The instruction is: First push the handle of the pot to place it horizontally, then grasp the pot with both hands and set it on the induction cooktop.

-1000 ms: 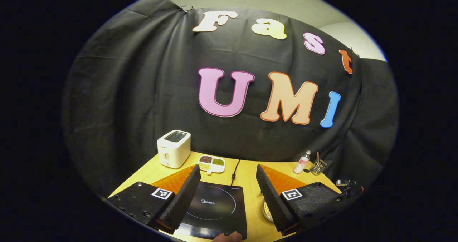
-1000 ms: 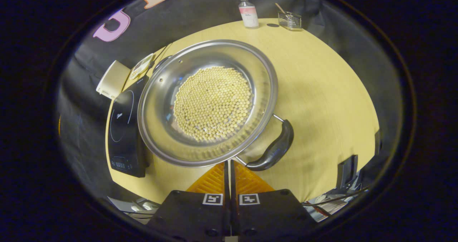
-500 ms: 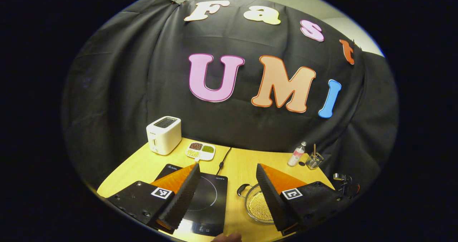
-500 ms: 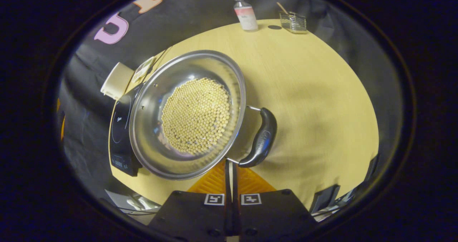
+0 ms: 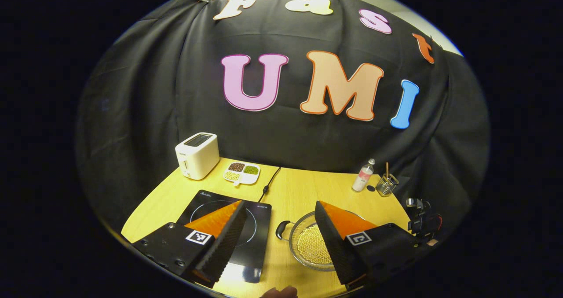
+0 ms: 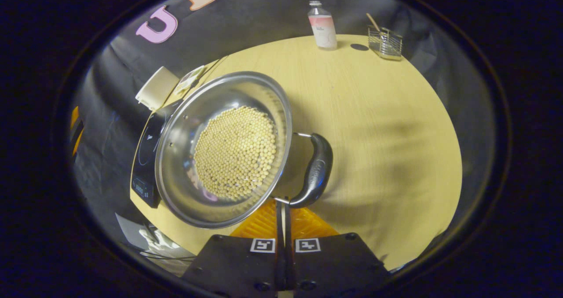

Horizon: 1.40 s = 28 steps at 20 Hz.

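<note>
The right hand-held gripper (image 6: 283,207), fingers pressed together and empty, sits at the pot's (image 6: 222,146) 5 o'clock beside its handle (image 6: 314,172). Push low and steadily. The left hand-held gripper (image 5: 279,232) gapes, empty, cooktop (image 5: 259,218) at 9 o'clock.

Bare table (image 6: 374,113) is lying open right of the pot (image 6: 184,126); the cooktop (image 6: 147,157) is crowding its left.

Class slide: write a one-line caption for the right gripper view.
Closed right gripper meets the black handle of a bean-filled steel pot beside the induction cooktop.
</note>
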{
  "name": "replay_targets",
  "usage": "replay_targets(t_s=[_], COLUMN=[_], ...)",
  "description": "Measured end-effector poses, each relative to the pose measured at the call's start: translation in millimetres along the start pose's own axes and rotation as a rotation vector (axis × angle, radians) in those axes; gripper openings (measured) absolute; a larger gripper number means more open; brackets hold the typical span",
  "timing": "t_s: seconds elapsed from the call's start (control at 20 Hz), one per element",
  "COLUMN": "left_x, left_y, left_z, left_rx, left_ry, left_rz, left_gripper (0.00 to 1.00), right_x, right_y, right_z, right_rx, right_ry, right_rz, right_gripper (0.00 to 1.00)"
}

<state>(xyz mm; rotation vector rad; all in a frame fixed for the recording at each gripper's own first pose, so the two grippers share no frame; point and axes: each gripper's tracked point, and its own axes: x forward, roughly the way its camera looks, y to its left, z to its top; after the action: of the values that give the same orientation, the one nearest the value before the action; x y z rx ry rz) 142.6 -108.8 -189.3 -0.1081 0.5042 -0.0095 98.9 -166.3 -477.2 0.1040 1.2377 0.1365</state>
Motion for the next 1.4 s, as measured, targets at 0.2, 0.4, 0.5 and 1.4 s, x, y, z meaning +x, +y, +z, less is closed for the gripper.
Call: replay_targets(t_s=[0.2, 0.4, 0.5, 1.4], left_x=[18.0, 43.2, 53.4, 128.3], left_y=[-15.0, -12.3, -7.2, -15.9], left_z=[-34.3, -65.4, -84.6, -172.6], left_rx=[-0.037, -0.148, -0.163, -0.045], left_ry=[0.111, 0.222, 0.29, 0.602], left_rz=[-0.088, -0.137, -0.156, -0.274], left_gripper=[0.96, 0.95, 1.0, 0.73], right_x=[4.8, -1.5, -10.9, 14.0], right_y=[-10.5, -15.5, -19.5, -22.3], right_z=[17.1, 19.8, 25.7, 76.6], right_rx=[0.03, 0.061, 0.071, 0.164], right_ry=[-0.013, -0.021, -0.052, -0.088], right_rz=[-0.012, -0.053, -0.084, -0.181], right_gripper=[0.02, 0.02, 0.02, 0.72])
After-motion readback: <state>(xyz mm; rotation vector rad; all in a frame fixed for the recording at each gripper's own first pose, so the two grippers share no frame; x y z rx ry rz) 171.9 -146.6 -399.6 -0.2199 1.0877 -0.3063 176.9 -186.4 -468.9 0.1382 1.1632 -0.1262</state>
